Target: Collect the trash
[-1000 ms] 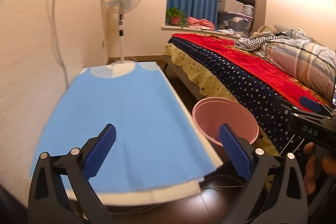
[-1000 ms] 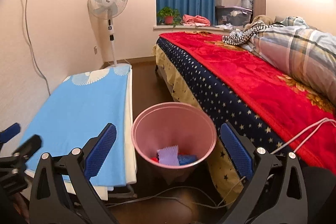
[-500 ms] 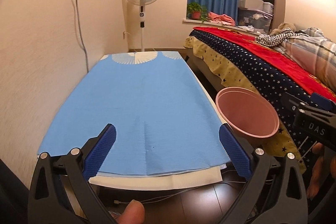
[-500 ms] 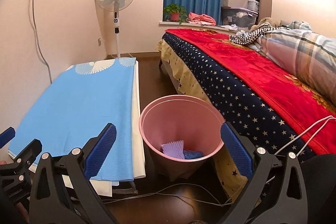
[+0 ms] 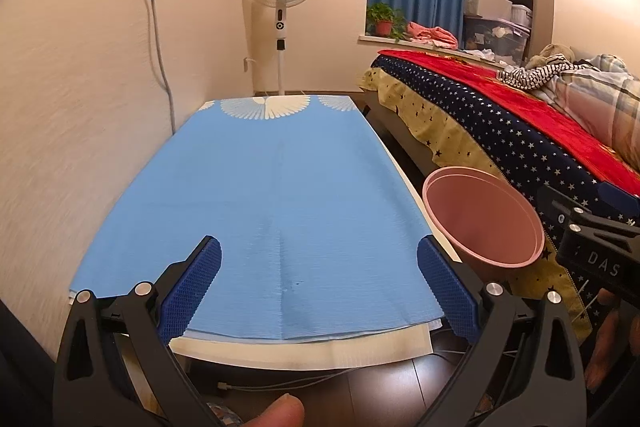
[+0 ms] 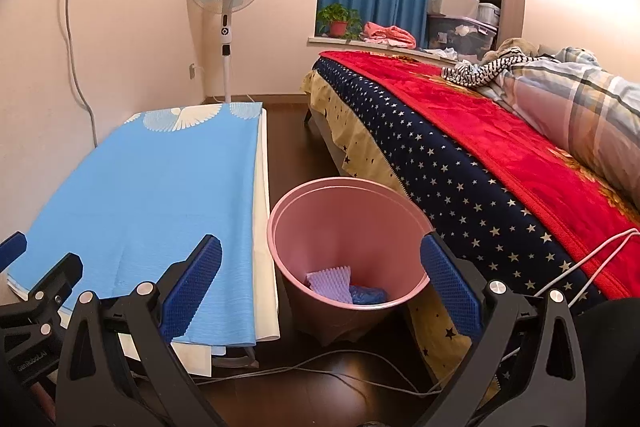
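Observation:
A pink trash bin [image 6: 348,251] stands on the dark floor between a low table and the bed; it also shows in the left wrist view [image 5: 482,223]. Inside lie a purple ridged piece [image 6: 330,281] and a crumpled blue piece [image 6: 368,295]. My left gripper [image 5: 318,291] is open and empty over the near end of the blue tablecloth [image 5: 268,199]. My right gripper [image 6: 320,287] is open and empty, held above the bin's near side. The right gripper also shows at the right edge of the left wrist view [image 5: 592,239].
The bed [image 6: 480,147] with a red and starred blanket fills the right. A standing fan [image 6: 226,7] is by the far wall. White cables [image 6: 360,367] run over the floor near the bin. A wall [image 5: 80,87] runs along the table's left.
Both grippers have drawn back and swung left; the table now fills the left view's centre and the bin sits further right. Both stay open and empty.

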A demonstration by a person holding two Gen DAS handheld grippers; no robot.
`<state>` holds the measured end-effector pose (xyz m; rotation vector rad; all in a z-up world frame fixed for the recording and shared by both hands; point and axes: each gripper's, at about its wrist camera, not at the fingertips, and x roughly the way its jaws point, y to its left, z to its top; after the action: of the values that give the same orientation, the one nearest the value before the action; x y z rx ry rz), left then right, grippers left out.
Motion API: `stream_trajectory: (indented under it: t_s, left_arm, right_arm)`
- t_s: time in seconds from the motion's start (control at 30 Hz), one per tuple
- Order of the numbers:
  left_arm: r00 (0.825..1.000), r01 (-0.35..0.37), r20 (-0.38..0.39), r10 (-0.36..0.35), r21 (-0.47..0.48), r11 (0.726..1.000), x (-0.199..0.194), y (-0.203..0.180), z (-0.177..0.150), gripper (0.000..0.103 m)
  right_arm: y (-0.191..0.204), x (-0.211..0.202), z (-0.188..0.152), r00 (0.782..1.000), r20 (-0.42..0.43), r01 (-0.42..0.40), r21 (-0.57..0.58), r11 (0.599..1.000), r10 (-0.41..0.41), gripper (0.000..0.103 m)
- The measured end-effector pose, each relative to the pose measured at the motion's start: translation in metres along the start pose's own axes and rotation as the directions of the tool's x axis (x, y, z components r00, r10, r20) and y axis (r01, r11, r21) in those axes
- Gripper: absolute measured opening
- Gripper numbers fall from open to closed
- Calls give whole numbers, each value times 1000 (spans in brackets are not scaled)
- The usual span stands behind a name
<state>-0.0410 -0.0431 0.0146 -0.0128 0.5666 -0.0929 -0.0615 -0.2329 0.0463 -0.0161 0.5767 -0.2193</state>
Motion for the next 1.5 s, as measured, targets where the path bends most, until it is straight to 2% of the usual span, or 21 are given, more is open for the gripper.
stream_trajectory:
  t_s: [1.5]
  left_arm:
    - [1000, 1, 3, -1, -21, 1000, -2, 1, 0, 95]
  right_arm:
    - [1, 1, -2, 1000, -8, -9, -10, 1000, 9, 98]
